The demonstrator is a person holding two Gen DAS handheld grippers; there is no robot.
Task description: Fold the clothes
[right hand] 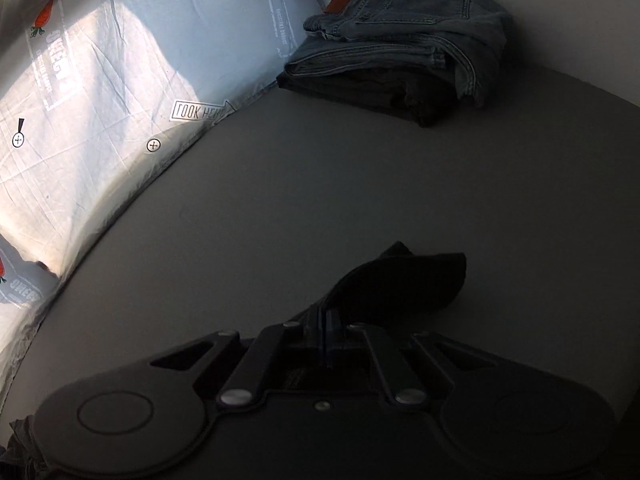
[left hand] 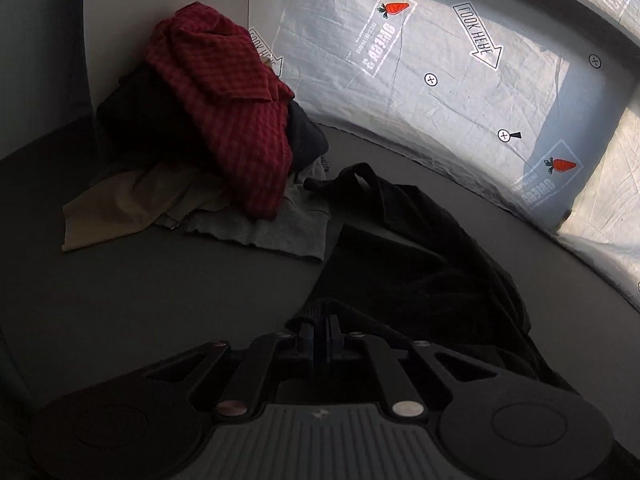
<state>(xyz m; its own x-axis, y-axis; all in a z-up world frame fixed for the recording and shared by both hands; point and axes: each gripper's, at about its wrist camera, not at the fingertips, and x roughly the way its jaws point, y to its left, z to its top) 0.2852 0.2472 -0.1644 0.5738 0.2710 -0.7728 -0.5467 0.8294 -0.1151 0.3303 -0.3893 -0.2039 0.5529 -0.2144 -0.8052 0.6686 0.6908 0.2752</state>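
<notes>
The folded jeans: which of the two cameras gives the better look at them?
The right wrist view. There the folded jeans lie on top of a darker folded garment at the far side of the grey surface, in plain sight. The left wrist view does not show them at all.

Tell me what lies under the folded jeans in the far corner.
Under the folded jeans lies one dark folded garment, its edges sticking out at the front. Its colour is hard to tell in shadow. Anything further beneath is covered; the grey surface shows around the stack.
</notes>
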